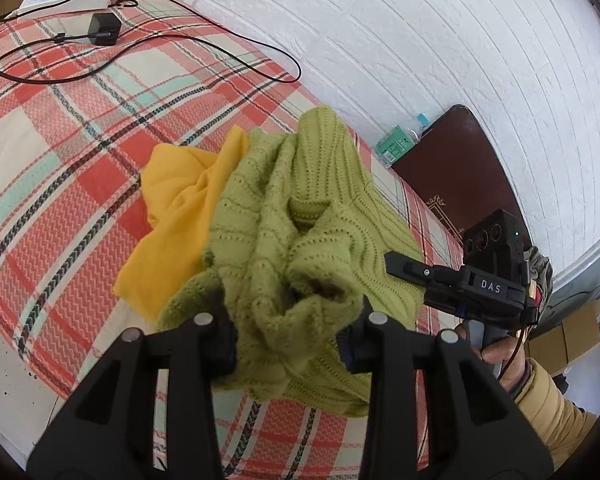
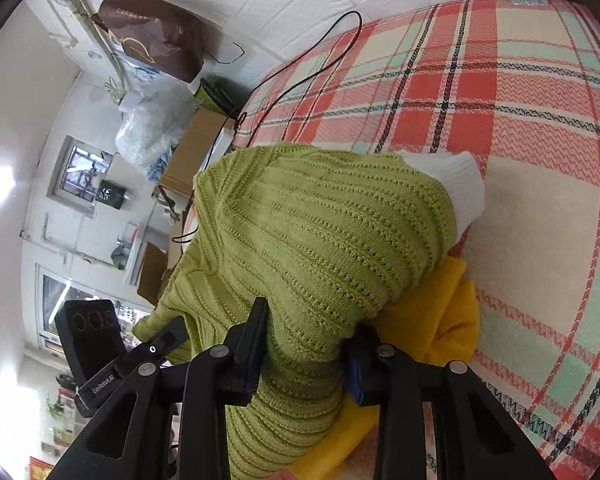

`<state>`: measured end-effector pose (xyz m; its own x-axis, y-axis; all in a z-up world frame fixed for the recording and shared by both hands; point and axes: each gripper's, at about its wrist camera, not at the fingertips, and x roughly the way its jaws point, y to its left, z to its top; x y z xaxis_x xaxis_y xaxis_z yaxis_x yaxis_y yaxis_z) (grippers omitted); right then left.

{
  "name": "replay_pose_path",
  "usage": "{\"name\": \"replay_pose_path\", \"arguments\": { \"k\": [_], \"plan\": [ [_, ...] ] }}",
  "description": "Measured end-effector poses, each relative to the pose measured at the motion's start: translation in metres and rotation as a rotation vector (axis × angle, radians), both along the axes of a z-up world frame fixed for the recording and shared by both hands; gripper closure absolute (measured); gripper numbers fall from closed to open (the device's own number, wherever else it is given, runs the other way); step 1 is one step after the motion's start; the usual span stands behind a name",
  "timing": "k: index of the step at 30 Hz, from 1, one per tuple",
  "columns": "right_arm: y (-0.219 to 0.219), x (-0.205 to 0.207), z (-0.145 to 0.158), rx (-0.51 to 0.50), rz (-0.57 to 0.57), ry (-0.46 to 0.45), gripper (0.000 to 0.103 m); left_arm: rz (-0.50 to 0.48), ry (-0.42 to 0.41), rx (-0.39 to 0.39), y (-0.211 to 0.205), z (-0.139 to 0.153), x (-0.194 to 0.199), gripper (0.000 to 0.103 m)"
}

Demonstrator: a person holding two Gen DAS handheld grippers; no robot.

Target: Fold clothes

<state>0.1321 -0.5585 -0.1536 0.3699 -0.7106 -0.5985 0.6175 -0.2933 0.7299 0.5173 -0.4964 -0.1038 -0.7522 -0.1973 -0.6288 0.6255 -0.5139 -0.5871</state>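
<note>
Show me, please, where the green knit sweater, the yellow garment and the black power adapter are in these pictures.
green knit sweater (image 1: 300,220), left wrist view, on its bunched ribbed body.
yellow garment (image 1: 176,216), left wrist view, on its exposed middle.
black power adapter (image 1: 103,29), left wrist view, on its top face.

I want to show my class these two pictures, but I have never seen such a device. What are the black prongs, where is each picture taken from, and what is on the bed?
No robot here: a person holds a two-finger gripper in each hand, with a camera on each looking along its fingers. One picture is from the left gripper, the other from the right gripper. Both are shut on the green sweater, bunched above the plaid bedspread. A yellow garment lies beneath it, a white one behind. A charger and cable lie farther off.
</note>
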Motion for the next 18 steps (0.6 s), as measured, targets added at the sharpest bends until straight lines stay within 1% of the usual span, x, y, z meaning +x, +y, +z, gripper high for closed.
{"name": "replay_pose_path", "arguments": {
  "k": [5, 8, 10, 11, 12, 13, 14, 16, 17, 18],
  "plan": [
    [0.004, 0.001, 0.005, 0.01, 0.016, 0.051, 0.067, 0.008, -0.01, -0.006, 0.005, -0.001, 0.0, 0.062],
    [0.011, 0.005, 0.013, 0.007, 0.03, 0.12, 0.066, 0.019, -0.026, -0.017, 0.007, -0.001, -0.001, 0.06],
    [0.019, 0.01, 0.021, 0.004, 0.045, 0.181, 0.065, 0.045, -0.035, -0.009, 0.009, 0.0, 0.0, 0.047],
    [0.023, 0.013, 0.025, 0.002, 0.053, 0.212, 0.065, 0.075, -0.044, -0.004, 0.01, 0.001, 0.002, 0.036],
    [0.027, 0.015, 0.029, 0.001, 0.061, 0.242, 0.065, 0.096, -0.051, -0.013, 0.011, 0.003, 0.003, 0.034],
    [0.031, 0.017, 0.033, -0.001, 0.068, 0.273, 0.064, 0.116, -0.058, -0.026, 0.014, 0.006, 0.005, 0.034],
    [0.035, 0.02, 0.037, -0.002, 0.076, 0.303, 0.064, 0.133, -0.076, -0.066, 0.02, 0.013, 0.006, 0.034],
    [0.046, 0.027, 0.046, -0.016, 0.093, 0.373, 0.064, 0.166, -0.103, -0.144, 0.032, 0.026, 0.008, 0.029],
    [0.053, 0.033, 0.053, -0.034, 0.105, 0.417, 0.064, 0.183, -0.106, -0.184, 0.04, 0.032, 0.009, 0.024],
    [0.057, 0.04, 0.059, -0.055, 0.121, 0.458, 0.064, 0.2, -0.11, -0.225, 0.048, 0.039, 0.011, 0.024]
  ]
}}
